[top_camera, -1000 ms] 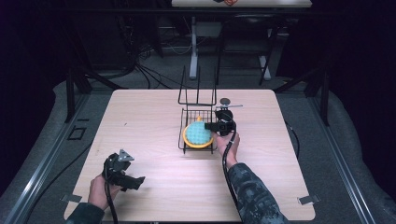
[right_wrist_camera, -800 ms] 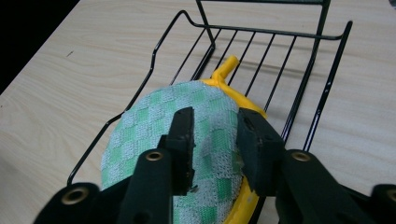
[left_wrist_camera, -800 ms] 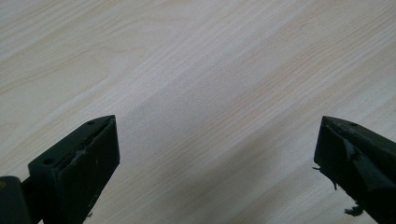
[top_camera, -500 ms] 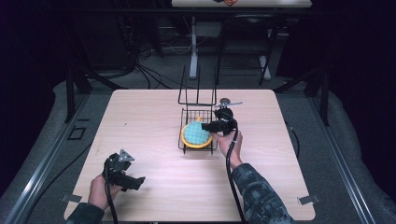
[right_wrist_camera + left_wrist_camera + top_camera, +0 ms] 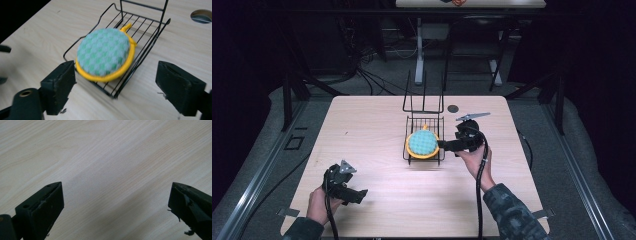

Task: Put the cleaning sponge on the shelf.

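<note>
The round pad [image 5: 105,53], green-and-white checked with a yellow rim and a small yellow loop, lies in the black wire rack [image 5: 147,47], ahead of the right gripper's jaws and a little toward the left one. Its near edge hangs over the rack's front wire. The right gripper view gives the checked weave, the loop at the far side and the rack's upright back frame; the high view shows the pad [image 5: 422,144] as a plain teal disc inside the rack [image 5: 424,120] near the middle of the bench [image 5: 362,130].

The right gripper [image 5: 447,145] sits just beside the rack's right side, pointing at the pad. Its jaws have just been opening and now stand spread wide, with nothing between them; the pad lies beyond their tips, untouched.

A round hole [image 5: 201,16] in the bench shows past the right jaw, behind the rack.

The left gripper [image 5: 359,192] rests well apart at the bench's near left corner. Its own view shows its jaws spread wide over bare wood grain.
</note>
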Action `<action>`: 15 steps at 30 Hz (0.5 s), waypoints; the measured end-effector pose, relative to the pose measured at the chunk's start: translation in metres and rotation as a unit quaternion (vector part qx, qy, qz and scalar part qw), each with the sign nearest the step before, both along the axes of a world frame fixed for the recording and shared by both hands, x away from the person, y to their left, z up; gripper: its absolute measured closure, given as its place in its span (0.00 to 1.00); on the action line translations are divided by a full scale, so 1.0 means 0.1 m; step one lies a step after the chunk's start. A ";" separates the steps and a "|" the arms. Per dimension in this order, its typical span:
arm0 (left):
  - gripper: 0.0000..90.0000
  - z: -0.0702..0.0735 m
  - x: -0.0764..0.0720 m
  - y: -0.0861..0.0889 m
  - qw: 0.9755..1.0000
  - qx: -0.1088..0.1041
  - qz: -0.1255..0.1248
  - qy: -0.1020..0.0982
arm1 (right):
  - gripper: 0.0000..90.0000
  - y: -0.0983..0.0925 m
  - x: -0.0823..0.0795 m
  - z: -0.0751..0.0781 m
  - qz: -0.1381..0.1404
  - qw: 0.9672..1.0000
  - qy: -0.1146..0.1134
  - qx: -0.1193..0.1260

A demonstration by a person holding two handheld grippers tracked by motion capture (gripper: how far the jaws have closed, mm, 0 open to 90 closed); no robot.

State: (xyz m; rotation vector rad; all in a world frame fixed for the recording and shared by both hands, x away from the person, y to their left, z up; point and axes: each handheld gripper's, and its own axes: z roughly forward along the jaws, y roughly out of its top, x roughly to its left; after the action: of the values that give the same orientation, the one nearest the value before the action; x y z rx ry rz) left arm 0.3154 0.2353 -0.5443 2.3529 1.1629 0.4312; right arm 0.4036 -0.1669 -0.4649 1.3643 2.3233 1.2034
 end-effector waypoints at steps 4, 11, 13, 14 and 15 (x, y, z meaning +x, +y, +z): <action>0.00 0.00 0.00 -0.01 1.000 0.002 -0.003 0.001 | 0.12 -0.08 -0.12 0.05 0.009 1.000 -0.002 -0.010; 0.00 0.00 0.00 -0.01 1.000 0.002 -0.001 0.001 | 0.07 -0.34 -0.41 0.12 0.013 1.000 -0.007 -0.015; 0.00 0.00 0.00 -0.01 1.000 0.002 -0.001 0.001 | 0.07 -0.41 -0.47 0.13 0.011 1.000 -0.010 -0.017; 0.00 0.00 0.00 -0.01 1.000 0.002 -0.001 0.001 | 0.06 -0.45 -0.50 0.13 0.010 1.000 -0.012 -0.019; 0.00 0.00 0.00 -0.01 1.000 0.001 0.000 0.001 | 0.06 -0.49 -0.53 0.13 0.010 1.000 -0.014 -0.019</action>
State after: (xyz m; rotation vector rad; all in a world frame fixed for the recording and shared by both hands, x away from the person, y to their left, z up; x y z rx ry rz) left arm 0.3151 0.2345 -0.5446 2.3560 1.1632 0.4310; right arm 0.3504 -0.2161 -0.4523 1.3057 2.3338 1.1695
